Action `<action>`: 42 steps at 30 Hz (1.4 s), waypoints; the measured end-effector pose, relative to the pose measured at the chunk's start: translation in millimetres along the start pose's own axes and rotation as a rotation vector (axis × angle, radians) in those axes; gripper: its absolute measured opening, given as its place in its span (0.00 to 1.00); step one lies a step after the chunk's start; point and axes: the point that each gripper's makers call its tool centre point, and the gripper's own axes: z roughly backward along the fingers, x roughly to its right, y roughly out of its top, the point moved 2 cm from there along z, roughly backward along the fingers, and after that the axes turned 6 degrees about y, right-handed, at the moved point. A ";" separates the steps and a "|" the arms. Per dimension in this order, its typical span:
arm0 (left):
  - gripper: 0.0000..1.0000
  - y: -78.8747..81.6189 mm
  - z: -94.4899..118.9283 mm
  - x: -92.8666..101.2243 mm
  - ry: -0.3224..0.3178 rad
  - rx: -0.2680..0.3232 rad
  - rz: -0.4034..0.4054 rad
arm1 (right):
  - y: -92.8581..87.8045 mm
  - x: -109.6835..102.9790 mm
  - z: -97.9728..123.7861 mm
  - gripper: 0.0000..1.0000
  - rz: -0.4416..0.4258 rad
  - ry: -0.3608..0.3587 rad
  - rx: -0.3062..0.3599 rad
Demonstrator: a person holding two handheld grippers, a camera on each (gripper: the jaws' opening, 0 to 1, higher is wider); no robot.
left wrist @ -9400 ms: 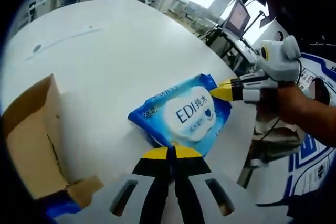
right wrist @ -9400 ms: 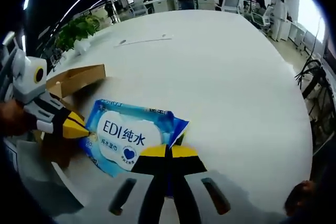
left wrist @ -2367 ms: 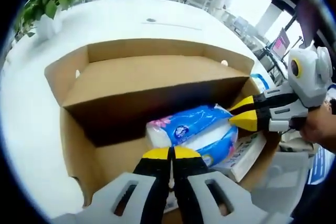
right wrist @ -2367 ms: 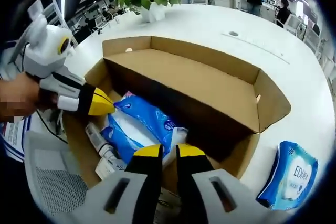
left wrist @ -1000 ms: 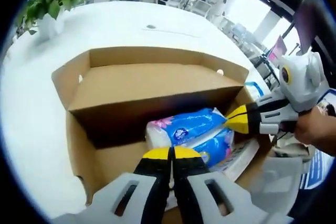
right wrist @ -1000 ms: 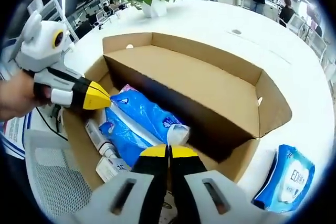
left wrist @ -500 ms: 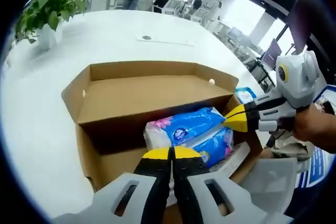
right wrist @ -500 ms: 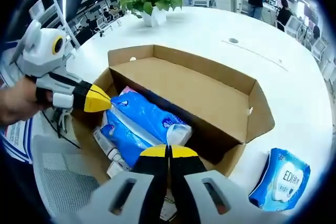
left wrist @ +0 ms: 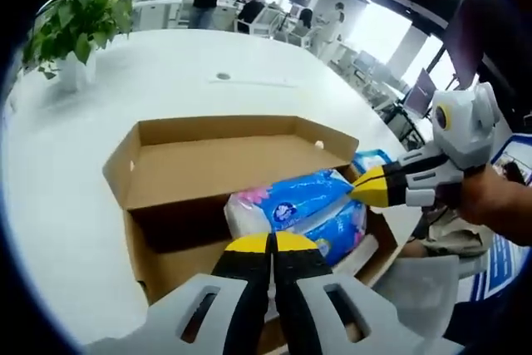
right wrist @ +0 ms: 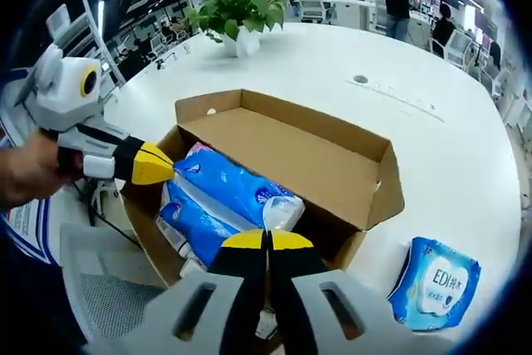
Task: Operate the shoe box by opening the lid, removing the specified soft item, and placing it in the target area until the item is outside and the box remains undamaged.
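Both clenched on tissue pack [left wrist: 295, 209]: left gripper [left wrist: 268, 243], right gripper [right wrist: 266, 240], above open shoe box [right wrist: 332, 168].

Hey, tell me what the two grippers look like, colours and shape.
Both match: the left gripper and right gripper have light grey bodies with slotted cut-outs, narrowing into black fingers capped with yellow tips. Seen from the side, each has a white housing behind the fingers.

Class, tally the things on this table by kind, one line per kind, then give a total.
Cardboard shoe box: 1
Blue soft packs (tissue pack, wipes pack): 2
Potted plant: 1
Total: 4
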 end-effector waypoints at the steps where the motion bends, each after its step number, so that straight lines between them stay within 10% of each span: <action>1: 0.00 1.9 1.5 1.2 -0.004 0.005 0.001 | 0.8 0.3 1.7 0.00 -0.003 -0.001 0.005; 42: 0.00 33.9 -4.1 85.4 -0.138 0.017 -0.100 | -10.2 44.3 76.5 0.00 -0.087 -0.107 0.095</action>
